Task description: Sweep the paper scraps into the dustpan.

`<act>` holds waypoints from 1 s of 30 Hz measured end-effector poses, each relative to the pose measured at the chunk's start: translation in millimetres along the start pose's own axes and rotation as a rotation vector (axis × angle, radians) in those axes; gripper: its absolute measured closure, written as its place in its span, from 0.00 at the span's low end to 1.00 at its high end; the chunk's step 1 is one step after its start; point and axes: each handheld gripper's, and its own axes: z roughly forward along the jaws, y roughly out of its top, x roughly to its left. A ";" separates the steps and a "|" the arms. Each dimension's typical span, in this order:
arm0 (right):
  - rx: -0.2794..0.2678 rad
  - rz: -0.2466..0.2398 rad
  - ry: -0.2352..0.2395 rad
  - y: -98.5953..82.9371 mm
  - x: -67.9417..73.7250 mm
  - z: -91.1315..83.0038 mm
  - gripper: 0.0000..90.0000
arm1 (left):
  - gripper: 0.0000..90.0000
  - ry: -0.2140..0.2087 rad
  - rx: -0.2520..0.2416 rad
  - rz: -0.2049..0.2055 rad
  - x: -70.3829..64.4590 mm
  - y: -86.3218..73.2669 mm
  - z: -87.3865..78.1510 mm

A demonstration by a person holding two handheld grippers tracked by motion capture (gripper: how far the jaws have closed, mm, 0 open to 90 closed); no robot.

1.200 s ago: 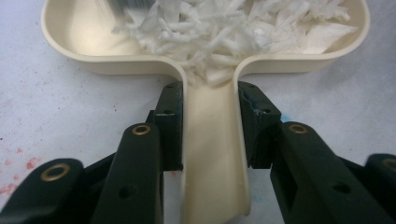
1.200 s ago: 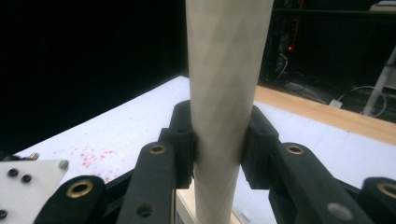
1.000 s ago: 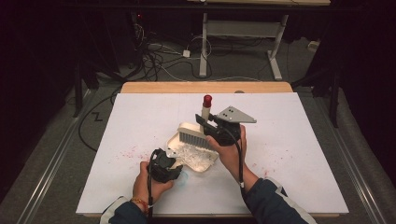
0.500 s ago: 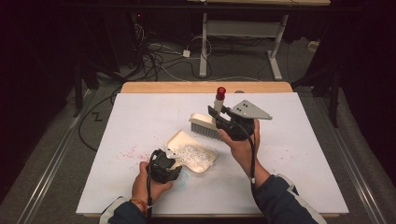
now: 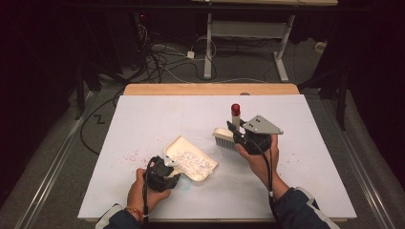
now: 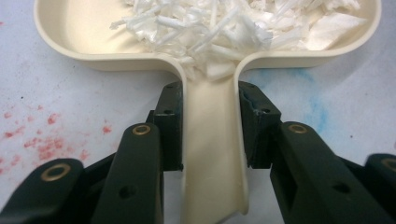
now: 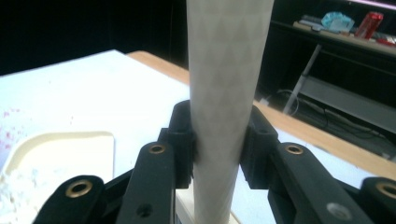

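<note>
White sheeting (image 5: 143,119) covers the table, with a strip of wooden edge (image 5: 210,89) at its twelve o'clock side; beyond that a dark floor with tangled cables (image 5: 157,52) and the legs of a white desk frame (image 5: 282,62). Red speckles (image 5: 131,156) stain the sheet at about nine o'clock of the dustpan (image 5: 190,157), and a faint blue smear (image 6: 317,107) lies by its handle.

Over the last second the brush (image 5: 223,137) has gone from sitting over the dustpan to a spot at roughly two o'clock of it, bristles near or on the sheet, well clear of the pan. The right gripper (image 5: 237,133) is clamped on the brush's pale handle. The left gripper (image 6: 210,121) has kept its place, jaws pressed on either side of the dustpan's handle.

Shredded white scraps (image 6: 243,28) are heaped inside the pan, so the sweeping looks finished and the brush is probably being parked
</note>
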 end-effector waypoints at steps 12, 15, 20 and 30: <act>-0.013 0.034 0.151 4.1 50.6 5.6 0.78 | 0.70 -0.005 0.000 0.006 1.5 -1.1 -0.4; -0.023 0.033 0.185 11.5 59.7 8.2 0.78 | 0.70 -0.008 -0.001 0.004 1.9 -1.4 -0.4; -0.055 0.024 0.208 21.9 61.9 5.8 0.78 | 0.70 -0.008 -0.003 0.004 2.2 -2.8 -0.9; -0.121 0.075 0.152 28.8 40.0 -9.1 0.78 | 0.70 -0.009 0.000 0.005 2.9 -3.3 -1.0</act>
